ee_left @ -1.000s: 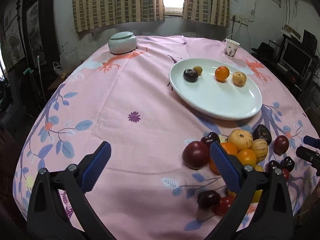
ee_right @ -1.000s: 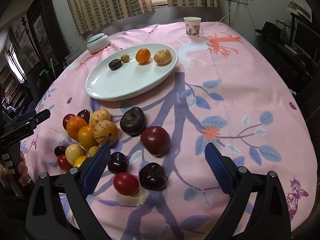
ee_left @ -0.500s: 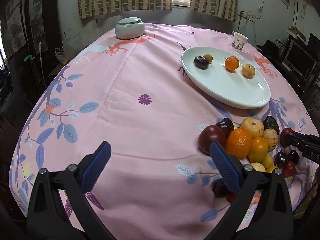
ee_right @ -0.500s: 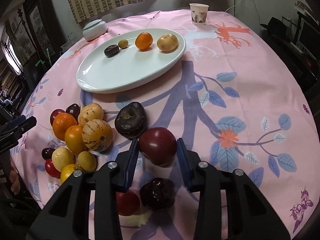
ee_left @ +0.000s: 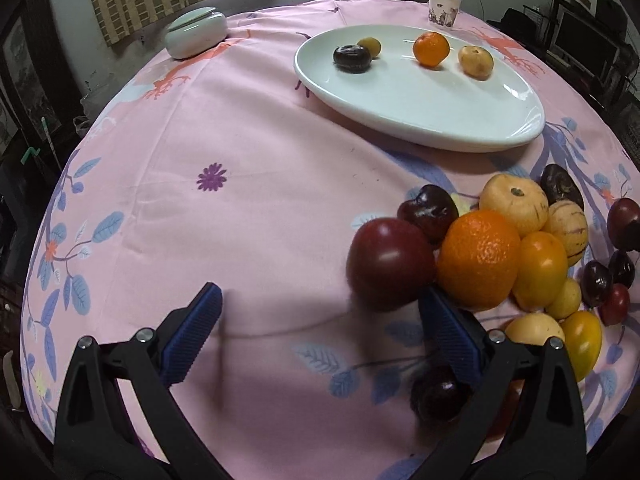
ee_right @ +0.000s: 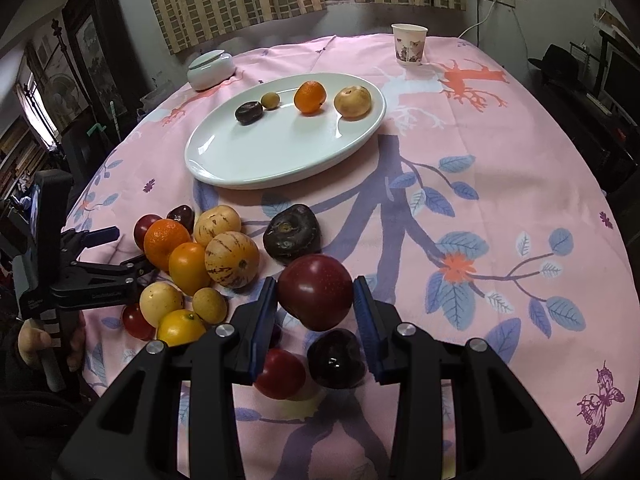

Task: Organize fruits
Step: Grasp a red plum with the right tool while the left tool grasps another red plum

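Tablecloth (ee_right: 500,168) first, since it's the biggest risk factor: soft pink fabric that sags toward the edges, so anything I fumble probably rolls, and the near edge isn't far off.

White oval plate (ee_right: 280,148) sits past the fruit pile with four pieces lined along its far side: a dark plum, a small yellow-green fruit, an orange and a pale round one. If I come in low I could clip the rim, and a round fruit set down fast on that slick glaze may well slide into the others.

Fruit pile (ee_right: 200,264) is heaped loosely just left of my right gripper (ee_right: 315,300), whose jaws have just been closing and are now clamped on the big dark red plum (ee_right: 316,296). Both pads touch its sides, and it looks lifted slightly off the cloth. Smooth skin, round shape: I reckon it could squirt out.

My left gripper (ee_left: 320,332) hangs wide apart, grasping nothing, with its right finger (ee_left: 452,340) tucked against the pile by the orange (ee_left: 478,258). One nudge there could scatter the heap.
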A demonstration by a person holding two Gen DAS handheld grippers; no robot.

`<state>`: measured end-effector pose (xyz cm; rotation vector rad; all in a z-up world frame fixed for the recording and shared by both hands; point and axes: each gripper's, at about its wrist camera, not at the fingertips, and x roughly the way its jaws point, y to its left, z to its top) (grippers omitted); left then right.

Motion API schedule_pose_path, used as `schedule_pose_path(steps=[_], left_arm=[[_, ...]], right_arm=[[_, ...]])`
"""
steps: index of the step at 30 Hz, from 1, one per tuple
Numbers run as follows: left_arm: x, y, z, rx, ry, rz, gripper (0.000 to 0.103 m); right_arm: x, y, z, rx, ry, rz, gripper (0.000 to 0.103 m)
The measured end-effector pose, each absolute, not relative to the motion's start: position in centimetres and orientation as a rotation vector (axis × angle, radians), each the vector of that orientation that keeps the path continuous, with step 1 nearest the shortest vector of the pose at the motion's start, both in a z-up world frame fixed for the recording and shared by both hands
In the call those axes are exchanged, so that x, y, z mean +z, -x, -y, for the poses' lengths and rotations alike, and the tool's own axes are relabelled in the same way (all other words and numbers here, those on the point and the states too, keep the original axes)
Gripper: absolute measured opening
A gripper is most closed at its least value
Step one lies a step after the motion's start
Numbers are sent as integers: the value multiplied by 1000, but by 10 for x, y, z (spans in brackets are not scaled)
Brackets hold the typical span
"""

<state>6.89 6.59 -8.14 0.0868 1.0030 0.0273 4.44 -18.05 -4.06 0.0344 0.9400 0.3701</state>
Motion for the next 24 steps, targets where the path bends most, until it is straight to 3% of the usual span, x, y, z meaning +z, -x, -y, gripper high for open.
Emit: schedule_pose_path(steps=[5, 6, 7, 8, 24], left_arm=[[-79, -73, -59, -69, -49, -1004, 78], [-78, -71, -57, -77, -49, -998, 67], [-76, -69, -56, -95, -42, -989, 44], [-73, -67, -54, -121, -23, -988, 39], [-40, -34, -50, -166, 29, -926, 39]], right_arm=[[-40, -42, 182, 379, -56, -942, 39], [-40, -43, 182, 379, -60, -943, 39], [-40, -42, 182, 381, -62, -943, 39], [-39, -42, 180, 384, -61, -942, 39], [-32, -38, 168, 418, -54, -927, 39]])
